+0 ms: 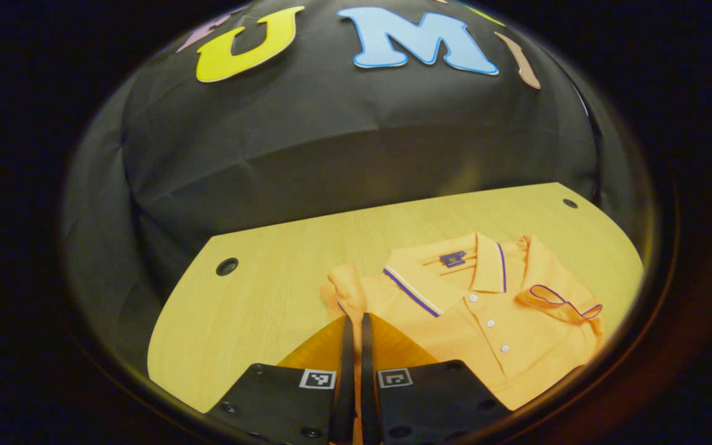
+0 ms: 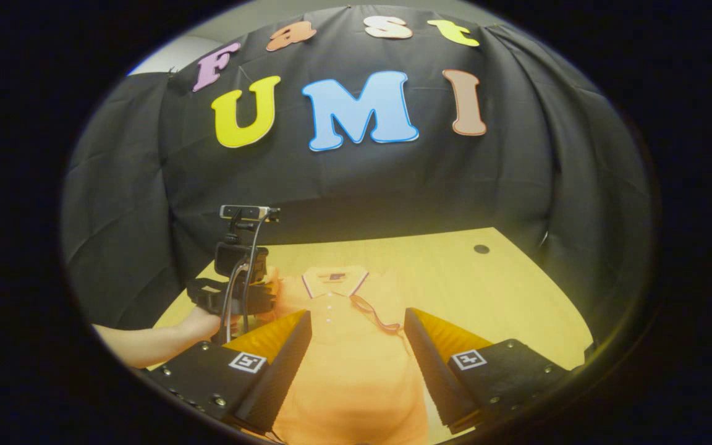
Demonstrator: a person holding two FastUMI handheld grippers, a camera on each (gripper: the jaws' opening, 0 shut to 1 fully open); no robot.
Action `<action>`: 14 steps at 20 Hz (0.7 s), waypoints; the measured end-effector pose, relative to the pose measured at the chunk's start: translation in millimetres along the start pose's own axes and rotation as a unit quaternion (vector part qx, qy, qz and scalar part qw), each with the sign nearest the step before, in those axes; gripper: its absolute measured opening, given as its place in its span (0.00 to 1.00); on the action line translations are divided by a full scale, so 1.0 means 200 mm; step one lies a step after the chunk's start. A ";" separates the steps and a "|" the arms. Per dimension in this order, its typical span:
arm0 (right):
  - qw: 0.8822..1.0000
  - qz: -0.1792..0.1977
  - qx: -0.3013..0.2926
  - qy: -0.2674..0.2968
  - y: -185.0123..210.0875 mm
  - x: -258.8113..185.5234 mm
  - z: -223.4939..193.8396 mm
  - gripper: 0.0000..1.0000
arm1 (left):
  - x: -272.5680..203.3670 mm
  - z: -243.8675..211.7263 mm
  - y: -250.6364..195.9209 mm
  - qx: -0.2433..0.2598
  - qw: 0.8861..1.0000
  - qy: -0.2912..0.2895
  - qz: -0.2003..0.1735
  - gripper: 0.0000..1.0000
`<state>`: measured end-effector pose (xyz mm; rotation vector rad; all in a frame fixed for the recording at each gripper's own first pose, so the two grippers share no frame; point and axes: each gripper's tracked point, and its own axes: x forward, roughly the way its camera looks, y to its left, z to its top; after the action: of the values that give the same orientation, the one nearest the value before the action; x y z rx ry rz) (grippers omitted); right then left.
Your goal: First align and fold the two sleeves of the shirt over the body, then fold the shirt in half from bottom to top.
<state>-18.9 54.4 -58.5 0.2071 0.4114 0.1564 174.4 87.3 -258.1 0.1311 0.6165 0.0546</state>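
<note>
On the wooden tabletop (image 1: 257,290) lies an orange polo shirt (image 1: 486,309), front up, its buttoned placket showing. Its long axis runs from the near edge of the tabletop toward the far edge, where the booth's black cloth wall hangs; the collar (image 2: 334,281) points to that far edge and the hem lies toward the near edge, as the right gripper view shows. The collar carries a dark and white stripe along its rim.

One sleeve (image 1: 563,303), edged with a dark trim, is folded in over the chest and lies beside the placket. At the other shoulder the cloth is bunched up into a lump (image 1: 347,287).

The left tongs (image 1: 354,327) are closed, their two fingers nearly touching, with orange cloth between and just ahead of them at that bunched shoulder; they grip the shirt there. In the right gripper view those same tongs (image 2: 257,290) stand at the shirt's side, held by a hand (image 2: 198,321) with a bare forearm reaching in over the near edge.

The right tongs (image 2: 356,334) stand wide open above the lower body of the shirt, holding nothing, a finger to either side of the placket.
</note>
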 end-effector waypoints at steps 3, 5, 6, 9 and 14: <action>1.000 -0.006 0.003 0.003 -0.01 -0.01 -0.02 0.93 | 0.03 -0.03 -0.07 0.015 1.000 0.009 -0.009 0.10; 1.000 -0.010 0.003 0.003 -0.02 -0.02 -0.02 0.93 | 0.04 -0.04 -0.11 0.017 1.000 0.016 -0.017 0.10; 1.000 -0.012 0.004 0.004 -0.02 -0.01 -0.02 0.93 | 0.04 -0.05 -0.13 0.017 0.999 0.019 -0.022 0.14; 1.000 -0.017 0.011 0.005 -0.02 0.00 -0.03 0.93 | 0.04 -0.06 -0.17 0.023 0.999 0.020 -0.037 0.24; 0.999 -0.031 0.017 0.007 -0.01 0.01 -0.06 0.93 | 0.00 -0.06 -0.25 0.020 0.997 0.016 -0.071 0.59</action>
<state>-21.5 54.5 -70.9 0.2271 0.4345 0.0892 167.9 39.3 -274.3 0.1243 0.6581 -0.0932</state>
